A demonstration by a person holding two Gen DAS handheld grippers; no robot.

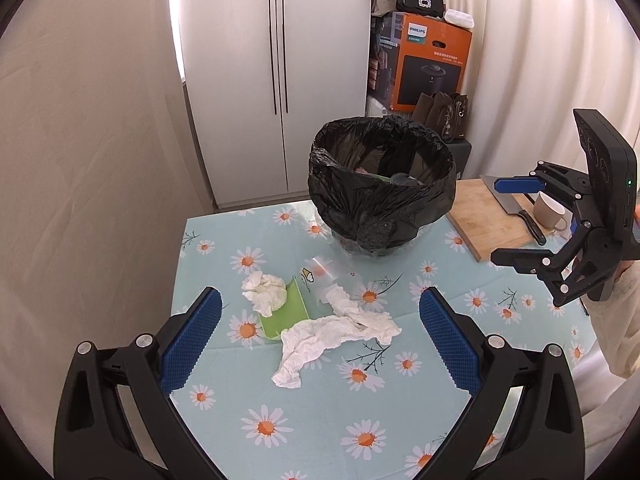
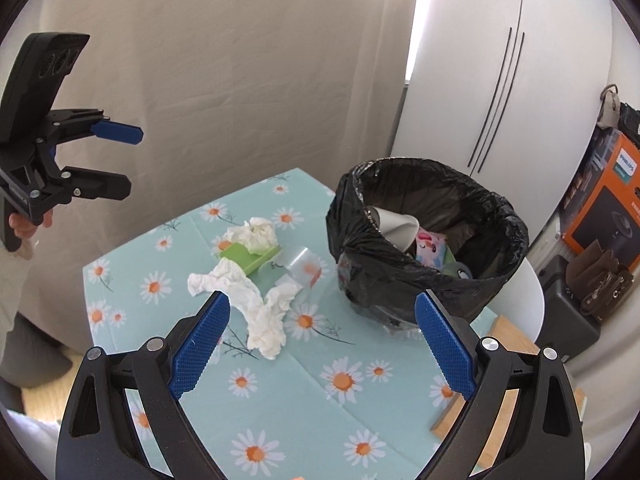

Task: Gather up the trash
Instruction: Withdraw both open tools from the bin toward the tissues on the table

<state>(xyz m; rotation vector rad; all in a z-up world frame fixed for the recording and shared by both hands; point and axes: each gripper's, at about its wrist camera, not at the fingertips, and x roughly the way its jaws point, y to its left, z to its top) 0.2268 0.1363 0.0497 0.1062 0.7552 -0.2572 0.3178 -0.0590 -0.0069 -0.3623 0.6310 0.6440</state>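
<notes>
- Left gripper (image 1: pixel 320 336) and right gripper (image 2: pixel 322 344): both gaping wide, holding nothing, hovering above table.
- Still lying loose: long crumpled white tissue (image 1: pixel 332 334), balled white tissue (image 1: pixel 266 292) on green card tray (image 1: pixel 292 312), clear plastic wrapper (image 1: pixel 324 276).
- Further back, black-lined trash bin (image 1: pixel 382 184) already partly filled, so roughly halfway I guess.

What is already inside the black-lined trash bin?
The right wrist view into the trash bin shows a grey crumpled piece and a colourful cartoon-printed wrapper on top. Whatever lies beneath them is covered, and the bag's near rim hides the bottom.
</notes>
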